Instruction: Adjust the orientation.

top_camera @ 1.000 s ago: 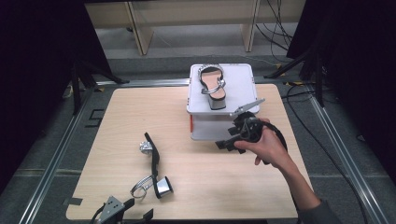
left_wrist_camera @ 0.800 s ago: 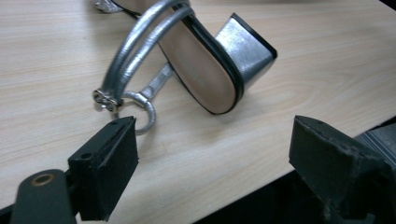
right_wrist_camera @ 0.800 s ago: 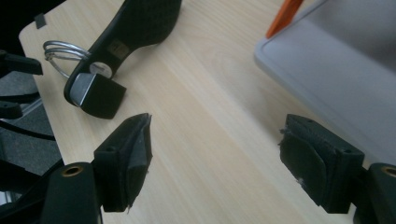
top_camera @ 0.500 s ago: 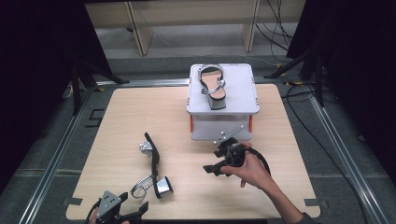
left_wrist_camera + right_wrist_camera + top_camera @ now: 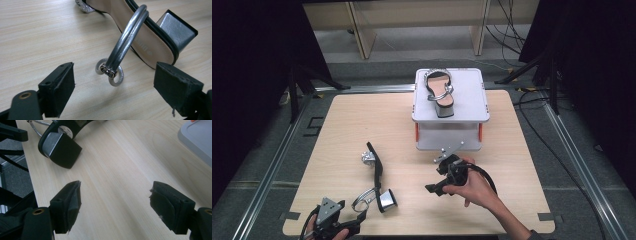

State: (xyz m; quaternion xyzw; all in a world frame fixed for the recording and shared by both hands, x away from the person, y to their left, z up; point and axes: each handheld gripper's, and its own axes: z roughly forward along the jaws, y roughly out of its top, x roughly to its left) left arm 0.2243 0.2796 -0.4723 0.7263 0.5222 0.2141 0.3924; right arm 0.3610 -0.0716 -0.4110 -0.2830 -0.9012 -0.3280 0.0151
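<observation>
On the wooden table [image 5: 342,130], both our grippers gape empty; we'd judge the sandal [image 5: 140,37] stiff, light, best pinched by its strap [image 5: 127,37].

My right gripper [image 5: 115,205]: jaws wide apart, nothing between.
Table [image 5: 120,170]: I see light wood.
Shoe heel [image 5: 62,148]: lies top left.
Grey box [image 5: 197,137]: top right.

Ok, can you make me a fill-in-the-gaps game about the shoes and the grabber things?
1. One sandal sits on top of the grey ____.
2. The other sandal lies on its side on the wooden ____.
3. The left gripper has its jaws ____, either side of the sandal's silver strap.
4. The right gripper holds ____.

Missing words: box; table; open; nothing
</observation>
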